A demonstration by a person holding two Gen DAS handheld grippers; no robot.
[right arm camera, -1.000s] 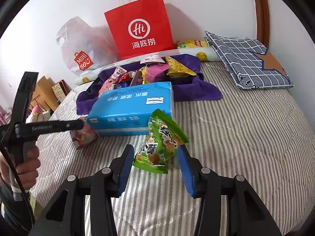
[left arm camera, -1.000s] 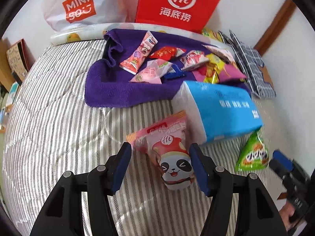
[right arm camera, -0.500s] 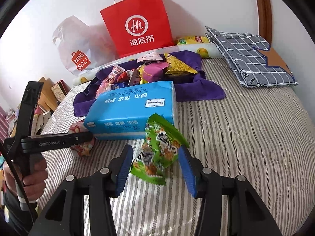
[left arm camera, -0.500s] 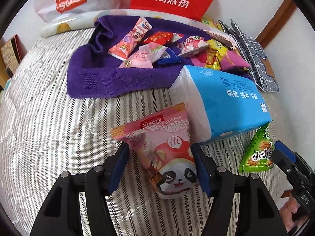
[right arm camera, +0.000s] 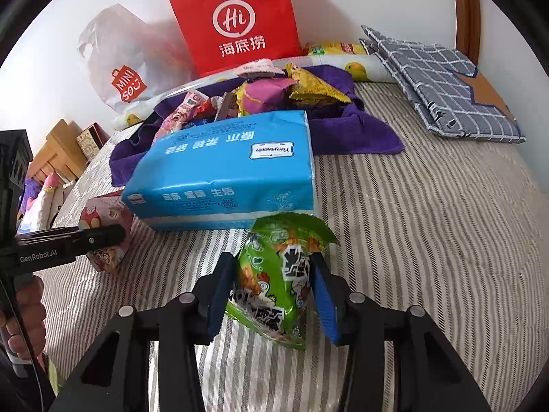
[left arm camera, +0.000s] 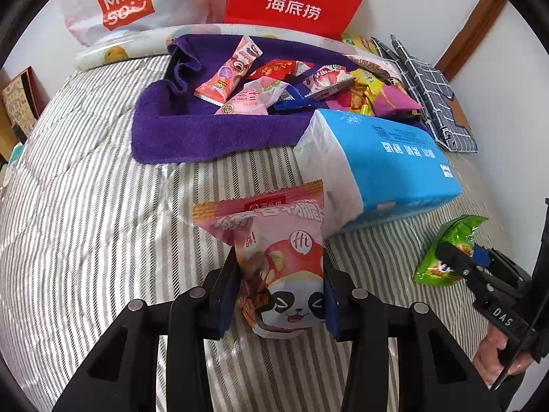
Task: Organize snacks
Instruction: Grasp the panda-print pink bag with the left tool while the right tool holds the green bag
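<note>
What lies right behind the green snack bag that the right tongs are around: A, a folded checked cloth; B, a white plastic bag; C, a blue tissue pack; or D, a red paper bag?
C: in the right wrist view the blue tissue pack lies on the striped bed cover directly behind the green snack bag, which sits between the pads of the right tongs.

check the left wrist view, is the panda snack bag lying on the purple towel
No, the panda snack bag sits between the left gripper's pads on the striped bedcover, well short of the purple towel.
</note>
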